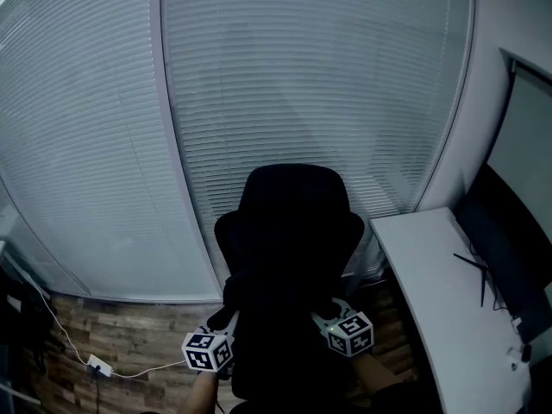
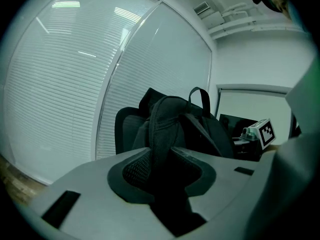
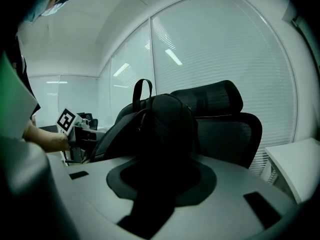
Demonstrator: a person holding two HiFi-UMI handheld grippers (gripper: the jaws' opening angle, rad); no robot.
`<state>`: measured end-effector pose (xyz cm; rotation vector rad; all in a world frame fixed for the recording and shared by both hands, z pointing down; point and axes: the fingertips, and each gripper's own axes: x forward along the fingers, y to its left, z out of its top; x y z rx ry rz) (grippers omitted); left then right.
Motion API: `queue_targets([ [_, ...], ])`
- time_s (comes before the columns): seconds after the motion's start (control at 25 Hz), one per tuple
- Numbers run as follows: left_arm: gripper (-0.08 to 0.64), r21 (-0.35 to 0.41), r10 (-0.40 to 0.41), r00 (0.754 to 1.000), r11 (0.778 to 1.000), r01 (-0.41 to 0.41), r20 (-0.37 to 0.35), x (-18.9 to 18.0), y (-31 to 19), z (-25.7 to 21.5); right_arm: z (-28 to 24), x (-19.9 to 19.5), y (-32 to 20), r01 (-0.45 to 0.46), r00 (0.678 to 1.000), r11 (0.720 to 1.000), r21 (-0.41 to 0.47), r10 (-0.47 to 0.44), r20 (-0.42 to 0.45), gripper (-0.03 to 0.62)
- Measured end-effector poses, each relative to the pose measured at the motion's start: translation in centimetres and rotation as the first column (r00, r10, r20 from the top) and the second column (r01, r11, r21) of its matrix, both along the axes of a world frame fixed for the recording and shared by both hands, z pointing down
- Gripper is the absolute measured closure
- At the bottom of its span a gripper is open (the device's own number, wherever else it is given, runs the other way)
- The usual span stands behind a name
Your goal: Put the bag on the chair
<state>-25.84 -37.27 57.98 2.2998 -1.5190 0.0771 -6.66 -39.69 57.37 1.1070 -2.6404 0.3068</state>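
Head view: black office chair (image 1: pixel 291 231) faces the window blinds (image 1: pixel 302 76), with a white tabletop (image 1: pixel 431 291) to its right. The left gripper (image 1: pixel 221 326) and the right gripper (image 1: pixel 333 319) sit at either side of the chair's lower part. Each marker cube bears only black-and-white square patterns, no legible lettering. Between the grippers it is black on black, and the outlines cannot be separated. A white adapter (image 1: pixel 99 366) on a cable lies on the wood floor (image 1: pixel 129 335).

Left gripper view: the black bag (image 2: pixel 200 129) stands upright just in front of the chair back. Its padded strap (image 2: pixel 162 134) runs down between the fingers, which are clamped on it.

Right gripper view: the bag's dark fabric fills the gap between the fingers, which are closed on it. Whether the bag rests on the seat cannot be told
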Motion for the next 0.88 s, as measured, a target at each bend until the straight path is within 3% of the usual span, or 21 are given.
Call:
queue_targets([
  [0.4, 0.428, -0.066, 0.065, 0.998, 0.996, -0.064, 0.008, 0.1, -3.8, 3.3, 3.4, 0.2, -3.1, -0.062, 0.998, 0.998, -0.018, 0.062, -0.009, 0.459],
  [0.88, 0.428, -0.183, 0.101, 0.994, 0.979, -0.092, 0.038, -0.1, -6.0, 8.6, 9.0, 0.3, -4.8, -0.118, 0.993, 0.988, -0.104, 0.114, -0.039, 0.446],
])
